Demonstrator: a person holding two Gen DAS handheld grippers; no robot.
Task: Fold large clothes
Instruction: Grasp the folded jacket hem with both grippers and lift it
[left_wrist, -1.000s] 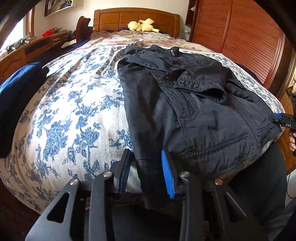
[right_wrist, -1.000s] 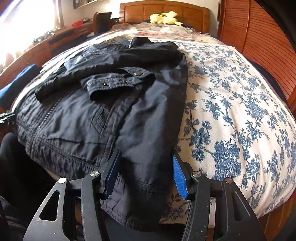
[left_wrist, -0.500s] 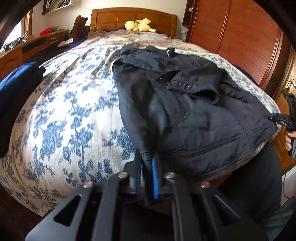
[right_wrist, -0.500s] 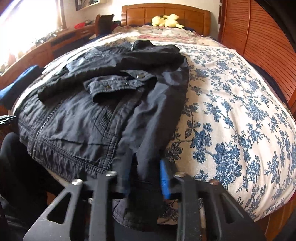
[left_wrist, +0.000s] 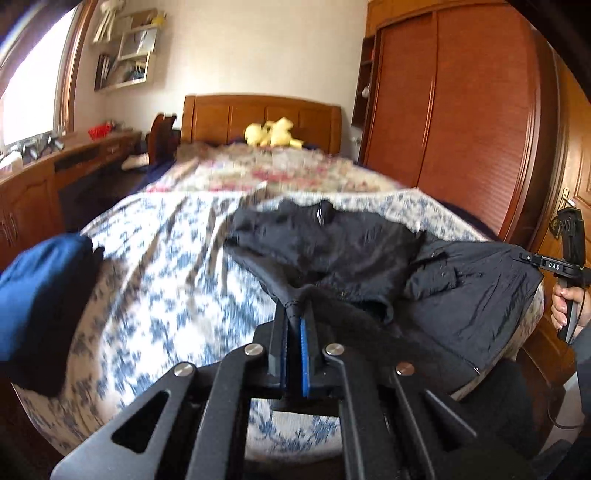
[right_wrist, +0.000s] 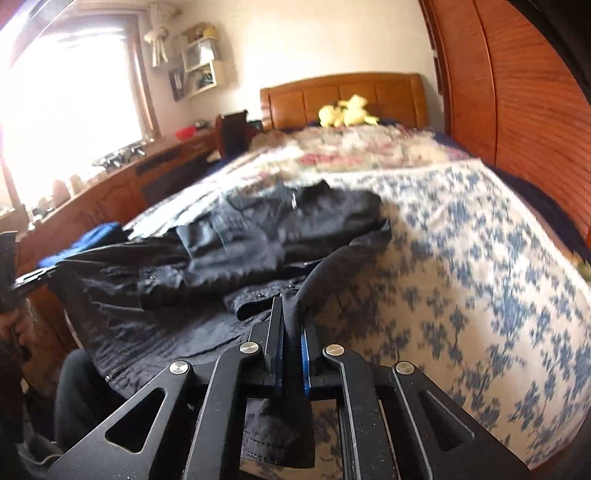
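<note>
Two grippers are seen clamped on the bottom hem of a black jacket (left_wrist: 343, 254) that is spread on a bed covered with a blue floral bedspread (left_wrist: 166, 266). In the left wrist view, the left gripper (left_wrist: 294, 325) is closed with a bunched corner of the dark fabric pinched between its blue-padded fingers (left_wrist: 303, 354), and the cloth is drawn taut from the pads up toward the jacket's body. The right gripper (left_wrist: 532, 258) is visible at the far right edge of that view, held in a hand (left_wrist: 563, 306), its tip touching the opposite hem corner. In the right wrist view, the right gripper (right_wrist: 291, 325) is likewise shut on a fold of the jacket (right_wrist: 258, 236), with a flap of fabric hanging below its fingers (right_wrist: 275, 347). The hem end of the garment is lifted off the bedspread (right_wrist: 480, 277), while the collar end lies flat, pointing toward the wooden headboard (left_wrist: 262, 118). A cuffed sleeve is seen folded across the jacket's front. A blue garment (left_wrist: 44, 295) lies at the left edge of the bed, apart from the jacket. A yellow plush toy (left_wrist: 271, 134) rests near the headboard. A wooden wardrobe (left_wrist: 461, 110) stands along the right side of the bed. Both views are blurred over the bedspread.
</note>
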